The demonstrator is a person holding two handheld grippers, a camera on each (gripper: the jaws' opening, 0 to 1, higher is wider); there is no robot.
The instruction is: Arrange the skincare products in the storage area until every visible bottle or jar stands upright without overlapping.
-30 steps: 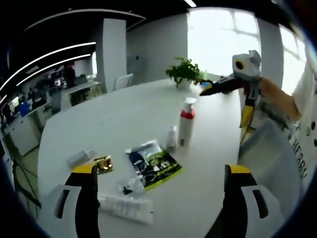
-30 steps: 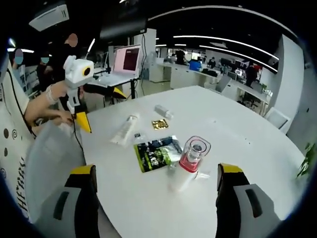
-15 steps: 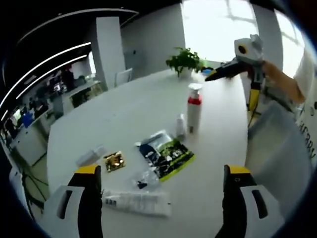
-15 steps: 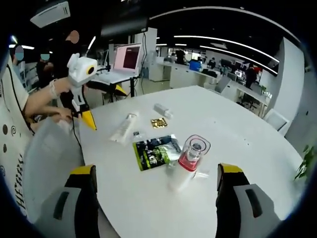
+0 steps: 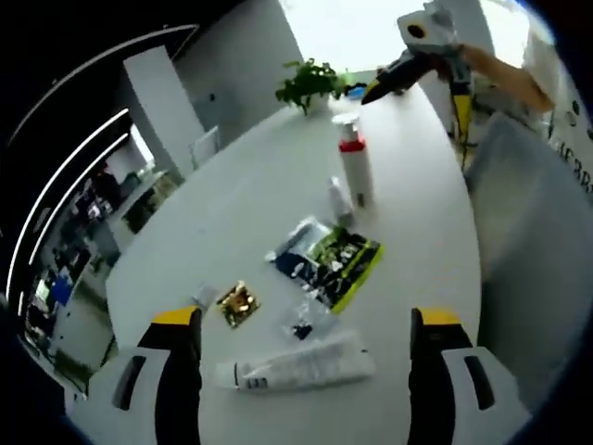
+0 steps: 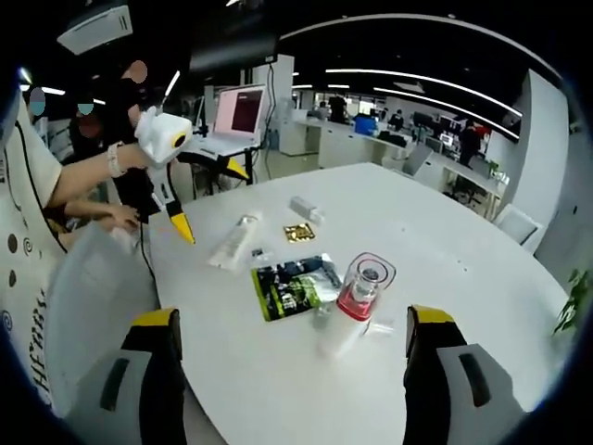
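We see a tall white pump bottle [image 5: 353, 170] with a red collar and clear cap standing upright on the smooth white table [image 5: 232, 213], a small clear vial [image 5: 340, 198] just beside it. A glossy green-black sachet [image 5: 326, 262], a gold foil square [image 5: 238, 303] and a white tube [image 5: 296, 364] lie flat. Our left gripper [image 5: 295, 389] and right gripper [image 6: 289, 371] hover wide, holding nothing.

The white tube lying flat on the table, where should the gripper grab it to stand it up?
Probably grip the white tube across its round middle, coming down from above with the left gripper. It lies flat on the table, so only its top and sides are free.
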